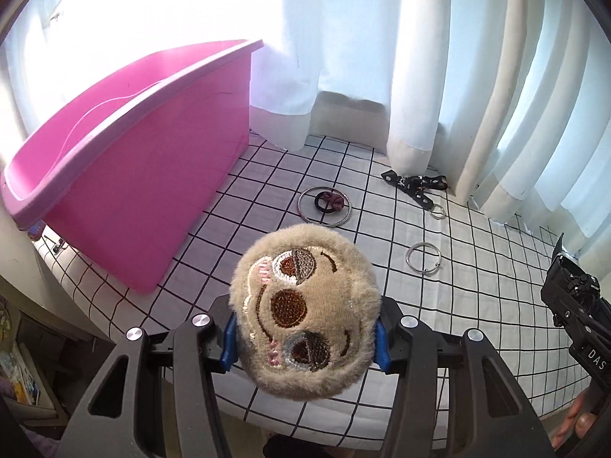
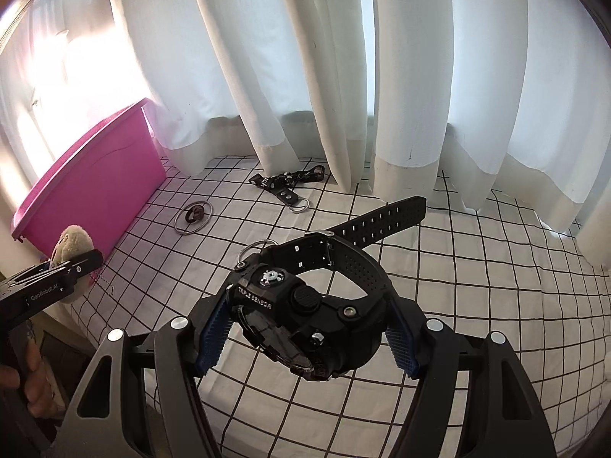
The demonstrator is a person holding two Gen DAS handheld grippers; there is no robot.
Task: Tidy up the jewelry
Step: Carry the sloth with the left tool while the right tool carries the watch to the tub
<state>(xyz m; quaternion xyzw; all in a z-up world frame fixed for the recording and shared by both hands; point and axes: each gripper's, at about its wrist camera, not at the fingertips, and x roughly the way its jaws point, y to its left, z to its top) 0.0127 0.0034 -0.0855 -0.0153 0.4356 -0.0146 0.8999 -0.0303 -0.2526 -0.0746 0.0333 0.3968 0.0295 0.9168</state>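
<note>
**Both grippers loaded, pink bin not yet reached**

Already, each of the 2 tools carries something. On the left, the left gripper (image 1: 303, 347) pinches a round beige plush charm with an embroidered face (image 1: 305, 311) between its blue pads; the fur is soft and squashy, so I judge it could squirm out if tilted hard. Far left stands the tall pink plastic bin (image 1: 152, 175), its rim high, and a low approach could knock the charm against the wall. To the right, the right gripper (image 2: 305, 337) clamps a chunky black digital watch with a perforated rubber strap (image 2: 305, 316) by its case; the long strap end sticks out toward the far side and could snag on the bin's edge or twist the watch in the pads.

Left on the surface lie a large silver bangle with a dark hair tie inside it (image 1: 324, 206), a small silver ring (image 1: 423, 258) and a black printed lanyard with a key ring (image 1: 418, 187). They rest on a white sheet with a black grid (image 2: 477, 267), soft-looking, apparently a bed. White pleated curtains (image 2: 305, 57) hang along the far side, bright with daylight.
</note>
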